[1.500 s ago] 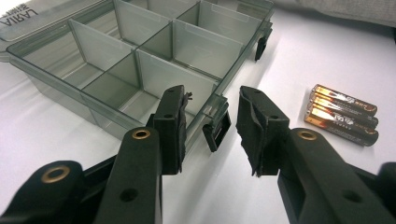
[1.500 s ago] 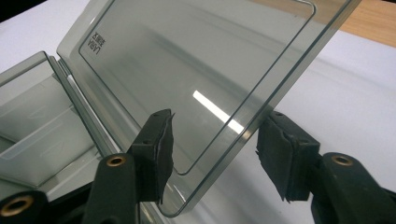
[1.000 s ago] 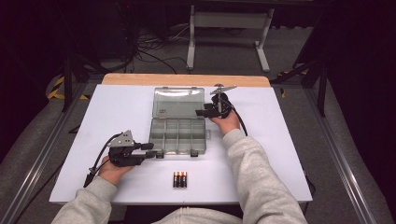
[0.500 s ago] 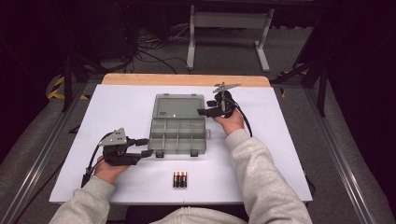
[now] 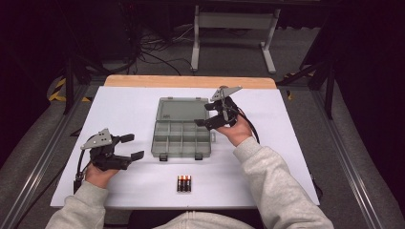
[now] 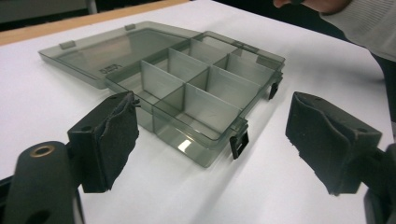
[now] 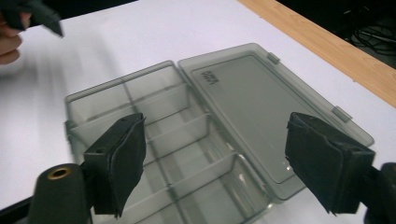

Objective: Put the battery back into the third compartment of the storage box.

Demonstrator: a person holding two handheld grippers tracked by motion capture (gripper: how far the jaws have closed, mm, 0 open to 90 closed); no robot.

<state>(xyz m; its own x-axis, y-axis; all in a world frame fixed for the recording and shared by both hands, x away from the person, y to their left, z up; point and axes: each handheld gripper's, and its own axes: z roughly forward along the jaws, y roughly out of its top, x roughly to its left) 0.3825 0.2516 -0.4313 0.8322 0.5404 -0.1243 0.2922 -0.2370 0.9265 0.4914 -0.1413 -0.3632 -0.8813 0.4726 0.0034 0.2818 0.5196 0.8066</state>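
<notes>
Batteries, three small black-and-copper cylinders (image 5: 184, 183) lying side by side, sit on the white table (image 5: 129, 114) near its front edge, their long axes running front to back. Straight beyond them, at twelve o'clock, rests the smoky-grey translucent plastic compartment box (image 5: 181, 139), its lid (image 5: 179, 109) folded flat open toward the far side and its cells apparently bare (no latch left to undo). The left gripper (image 5: 130, 147) hangs at about ten o'clock from the batteries, jaws spread wide after just opening, nothing between them. The right gripper (image 5: 204, 115) hovers over the box's right edge, up at about one o'clock, jaws likewise just spread and holding nothing. I'd judge the left one nearer, but its jaws point across toward the box, so it would have to swing back toward the front edge to straddle a battery.
</notes>
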